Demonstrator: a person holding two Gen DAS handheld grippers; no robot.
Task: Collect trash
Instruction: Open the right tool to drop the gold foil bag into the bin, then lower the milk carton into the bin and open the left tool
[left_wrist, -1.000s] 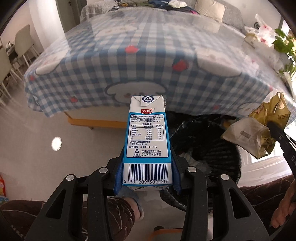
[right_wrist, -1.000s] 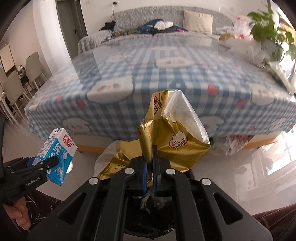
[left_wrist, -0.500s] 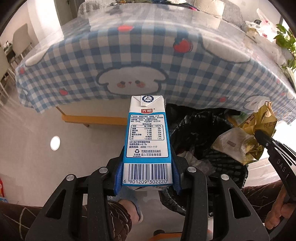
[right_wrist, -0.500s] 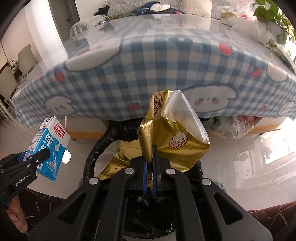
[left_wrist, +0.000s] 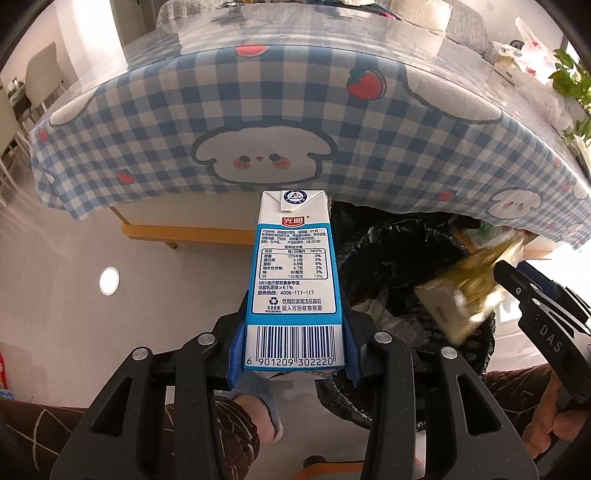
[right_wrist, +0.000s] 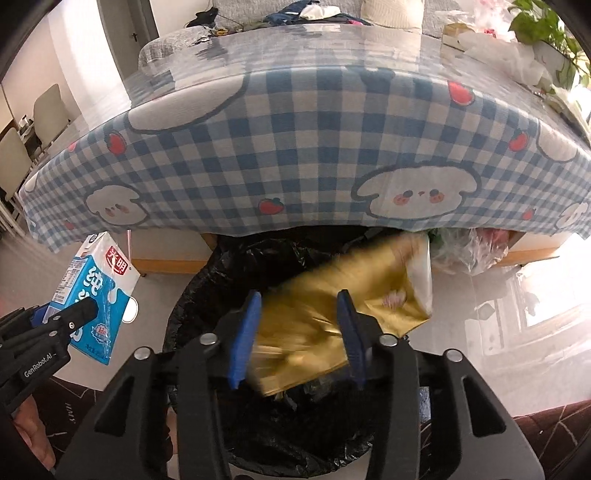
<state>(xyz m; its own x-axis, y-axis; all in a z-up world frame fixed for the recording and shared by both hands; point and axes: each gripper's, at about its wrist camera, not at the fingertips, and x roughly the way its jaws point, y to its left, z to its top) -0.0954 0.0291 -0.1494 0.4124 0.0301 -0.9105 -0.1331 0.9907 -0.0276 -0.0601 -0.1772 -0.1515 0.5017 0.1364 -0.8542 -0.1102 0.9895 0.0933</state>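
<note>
The right gripper (right_wrist: 299, 325) has just parted its jaws, and the crumpled gold foil snack wrapper (right_wrist: 332, 299), pinched shut between them a second ago, now blurs loose between the blue pads, dropping into the black-lined trash bin (right_wrist: 207, 280) below. That piece is as good as binned. At nine o'clock, the left gripper (left_wrist: 293, 354) stays clenched on the blue-and-white milk carton (left_wrist: 293, 266), likely next.

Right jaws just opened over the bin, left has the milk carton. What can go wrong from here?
1. The gold wrapper is blurred, dropping between the right gripper's just-opened jaws; it looks light and reaches toward the bin's far right rim, so it may catch there or land outside.
2. The milk carton, clamped in the left gripper, sits left of the bin; released here, it would likely miss.
</note>
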